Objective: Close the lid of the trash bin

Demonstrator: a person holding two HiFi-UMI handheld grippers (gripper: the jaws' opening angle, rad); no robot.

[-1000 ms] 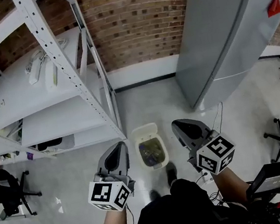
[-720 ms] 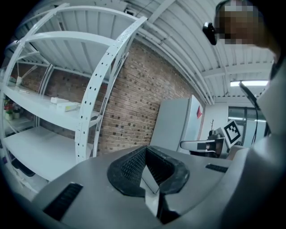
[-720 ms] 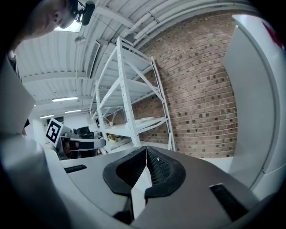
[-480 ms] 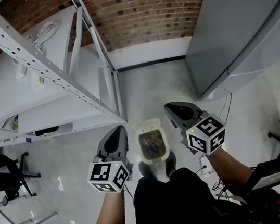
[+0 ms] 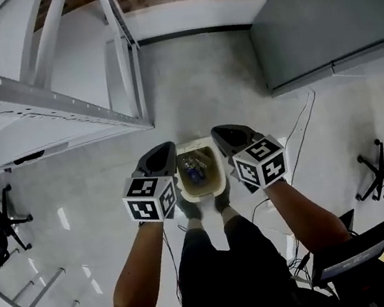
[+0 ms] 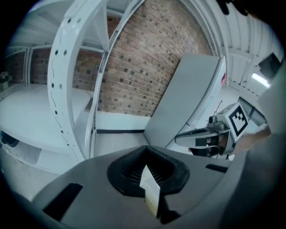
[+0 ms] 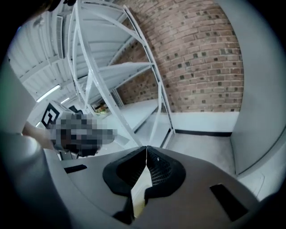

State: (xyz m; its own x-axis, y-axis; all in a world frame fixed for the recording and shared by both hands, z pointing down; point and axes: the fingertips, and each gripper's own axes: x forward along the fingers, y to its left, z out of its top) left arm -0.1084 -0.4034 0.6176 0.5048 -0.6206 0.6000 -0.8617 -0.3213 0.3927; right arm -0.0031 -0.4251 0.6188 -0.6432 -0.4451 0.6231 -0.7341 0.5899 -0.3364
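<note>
Trash bin (image 5: 203, 193) holds rubbish (image 5: 193, 168), flanked by left gripper (image 5: 165, 150) and right gripper (image 5: 226, 133), both closed empty.

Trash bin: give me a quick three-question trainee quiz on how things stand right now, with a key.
1. True or false: the trash bin is open, with contents visible inside.
2. The left gripper and right gripper have their jaws: A) both shut and empty; B) both wide apart; C) clamped on the lid.
3. Fill in: in the head view, the bin sits ____ the two grippers.
Key: 1 true; 2 A; 3 between.
</note>
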